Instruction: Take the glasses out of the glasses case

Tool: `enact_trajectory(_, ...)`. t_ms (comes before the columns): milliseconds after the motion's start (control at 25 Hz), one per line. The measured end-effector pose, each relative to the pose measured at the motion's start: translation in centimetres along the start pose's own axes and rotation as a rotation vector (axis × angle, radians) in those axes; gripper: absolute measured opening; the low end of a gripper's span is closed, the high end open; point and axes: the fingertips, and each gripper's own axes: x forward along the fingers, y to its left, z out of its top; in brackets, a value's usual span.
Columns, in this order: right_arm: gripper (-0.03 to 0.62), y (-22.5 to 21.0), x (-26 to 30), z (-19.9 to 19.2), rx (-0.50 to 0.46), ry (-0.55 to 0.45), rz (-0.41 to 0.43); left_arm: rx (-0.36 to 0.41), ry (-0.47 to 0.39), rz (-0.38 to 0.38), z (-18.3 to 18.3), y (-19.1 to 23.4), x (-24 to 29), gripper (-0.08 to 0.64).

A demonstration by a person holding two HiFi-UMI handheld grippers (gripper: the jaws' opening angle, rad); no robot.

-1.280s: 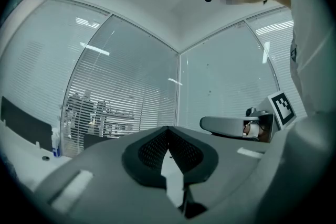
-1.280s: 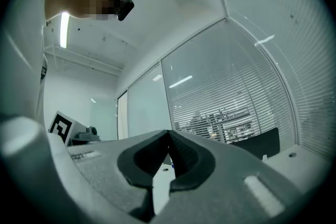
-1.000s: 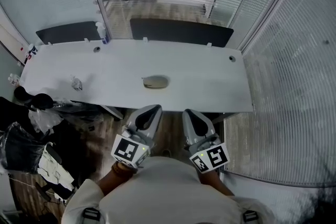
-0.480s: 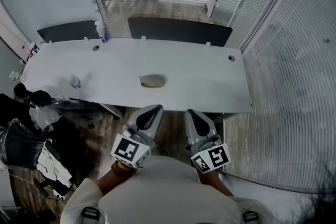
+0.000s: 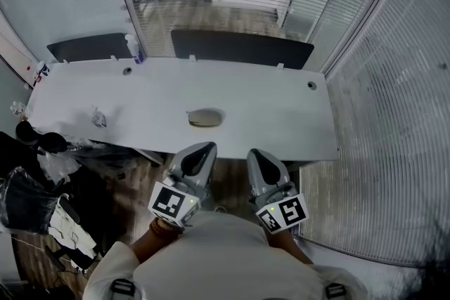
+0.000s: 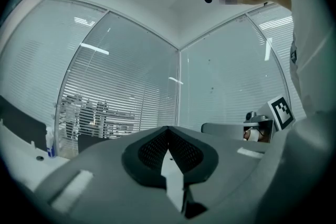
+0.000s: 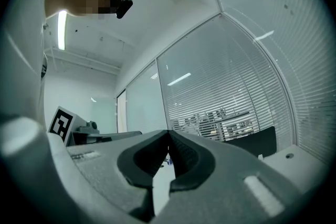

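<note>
Holding both tools low, short of the table edge: left gripper (image 5: 202, 150) and right gripper (image 5: 256, 154) each have their jaws pressed together on nothing. The glasses case (image 5: 206, 117) lies on the white table (image 5: 281, 116), straight ahead of the left gripper's tips and ahead-left of the right one, apart from both. Its long axis runs crosswise to your jaws. Only the head view shows the case. Your gripper views look level over it at the blinds (image 6: 121, 107) on the glass walls.
</note>
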Motion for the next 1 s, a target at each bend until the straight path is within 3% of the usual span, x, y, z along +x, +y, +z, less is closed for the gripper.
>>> enact_trajectory(1000, 0.0, -2.9, 23.9, -2.3, -0.04, 0.047, 0.022, -0.039, -0.039, 0.024, 1.3, 21.6, 8.3, 0.002)
